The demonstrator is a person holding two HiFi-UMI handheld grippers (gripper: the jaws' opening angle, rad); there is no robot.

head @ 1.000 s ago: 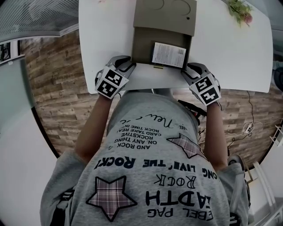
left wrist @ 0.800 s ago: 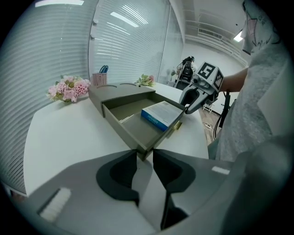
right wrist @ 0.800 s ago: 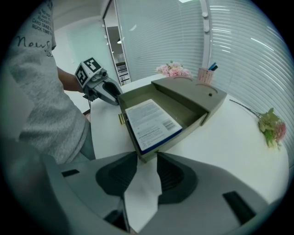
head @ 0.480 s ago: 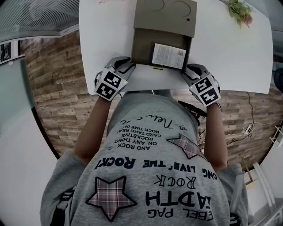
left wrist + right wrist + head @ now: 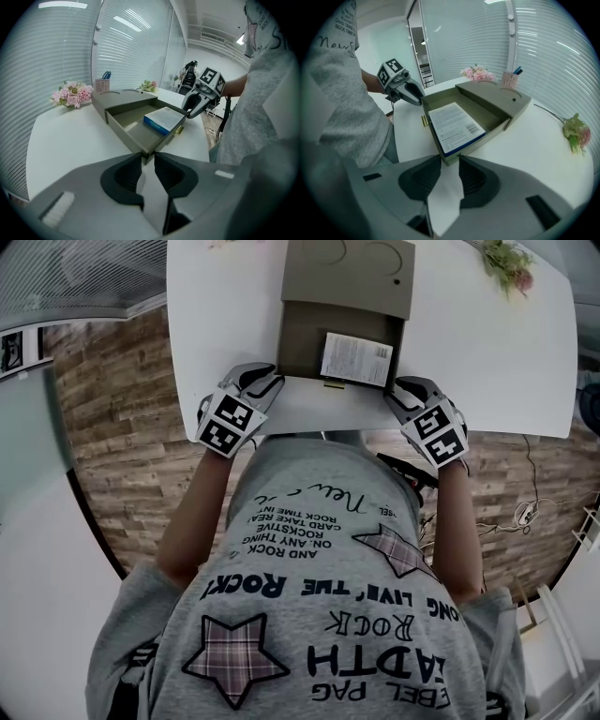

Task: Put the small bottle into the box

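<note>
1. Head view shows a grey-olive box [image 5: 349,268] on a white table [image 5: 487,352], its drawer [image 5: 300,334] pulled out towards both grippers.
2. No small bottle shows in any view. Only a flat white-and-blue carton [image 5: 354,358] lies in the drawer, just beyond the jaw tips, so whether the task is done cannot be told.
3. Left gripper [image 5: 269,382] has just been closing its jaws. They now stand narrow, with the drawer's near corner at their tips and nothing clamped.
4. Right gripper [image 5: 396,390] also stands narrowly apart and empty, at the other near corner.

Box [image 5: 305,338] olive-grey; table [image 5: 225,315] white; carton [image 5: 452,124] white w/ blue edge; flowers [image 5: 72,93] pink; floor [image 5: 122,427] brown wood-plank.
</note>
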